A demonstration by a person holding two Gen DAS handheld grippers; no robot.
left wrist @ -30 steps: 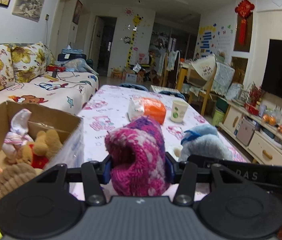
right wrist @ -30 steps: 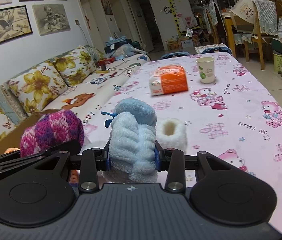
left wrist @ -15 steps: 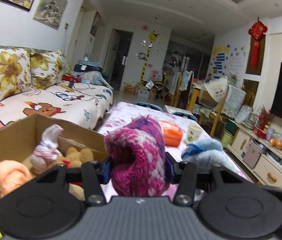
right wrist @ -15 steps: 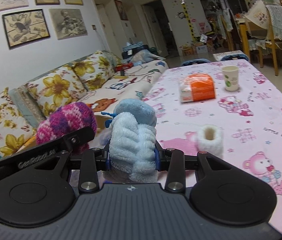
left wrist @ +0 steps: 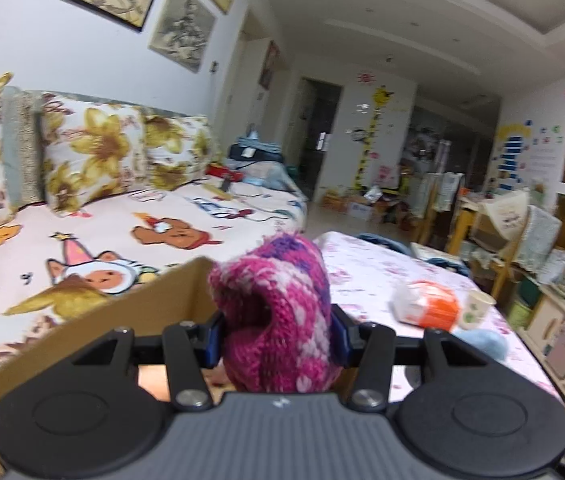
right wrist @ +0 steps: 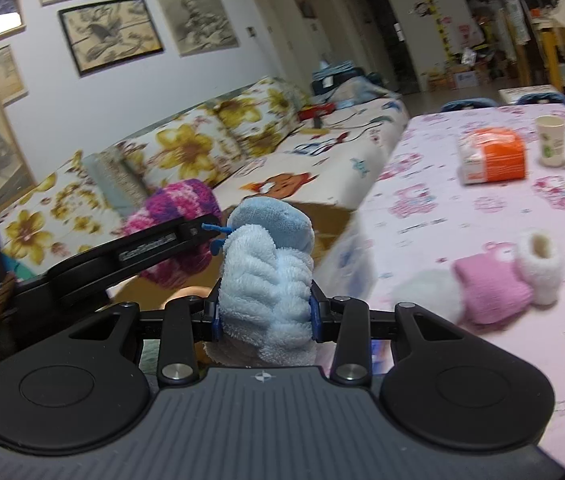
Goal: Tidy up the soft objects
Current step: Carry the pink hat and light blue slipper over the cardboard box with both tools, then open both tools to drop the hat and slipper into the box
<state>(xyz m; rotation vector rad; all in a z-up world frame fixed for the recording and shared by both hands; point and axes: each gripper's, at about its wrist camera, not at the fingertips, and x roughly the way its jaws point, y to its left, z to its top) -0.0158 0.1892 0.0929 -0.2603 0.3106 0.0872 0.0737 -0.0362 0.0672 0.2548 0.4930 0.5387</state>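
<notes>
My left gripper (left wrist: 276, 338) is shut on a pink and purple knitted bootie (left wrist: 278, 312) and holds it over the open cardboard box (left wrist: 94, 312) at the table's left edge. The bootie also shows in the right wrist view (right wrist: 178, 216). My right gripper (right wrist: 264, 316) is shut on a light blue fluffy bootie (right wrist: 268, 276), just right of the left gripper and near the box (right wrist: 322, 216). A pink bootie (right wrist: 490, 290) and a white bootie (right wrist: 538, 264) lie on the pink tablecloth (right wrist: 462, 216). The box contents are mostly hidden.
An orange and white tissue pack (right wrist: 492, 156) and a paper cup (right wrist: 549, 140) stand further along the table. A flowered sofa (left wrist: 94, 184) runs along the left wall behind the box. Chairs and cabinets stand at the far right (left wrist: 522, 240).
Both grippers have swung left and upward with their booties. The left one now hangs over the box. The pink and white booties on the table have come into the right wrist view.
</notes>
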